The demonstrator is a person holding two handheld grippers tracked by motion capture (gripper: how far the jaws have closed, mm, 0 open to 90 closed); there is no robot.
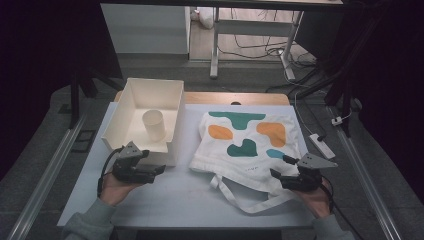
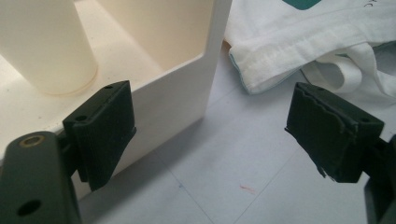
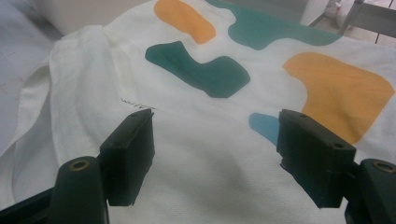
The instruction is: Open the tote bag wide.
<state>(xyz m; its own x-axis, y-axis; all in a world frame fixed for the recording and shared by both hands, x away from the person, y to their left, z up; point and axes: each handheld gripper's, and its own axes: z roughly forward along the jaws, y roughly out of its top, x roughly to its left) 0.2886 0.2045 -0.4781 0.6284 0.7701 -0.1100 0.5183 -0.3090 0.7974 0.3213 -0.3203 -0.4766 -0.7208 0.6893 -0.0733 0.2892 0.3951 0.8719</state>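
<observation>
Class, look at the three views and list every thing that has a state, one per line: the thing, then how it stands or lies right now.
tote bag: lying flat on the table, rumpled at its left edge, straps loose at the near side.
box: open-topped, upright.
cup: standing upright inside the box.
left gripper: open, holding nothing, at the box's near corner.
right gripper: open, over the bag's near edge.
</observation>
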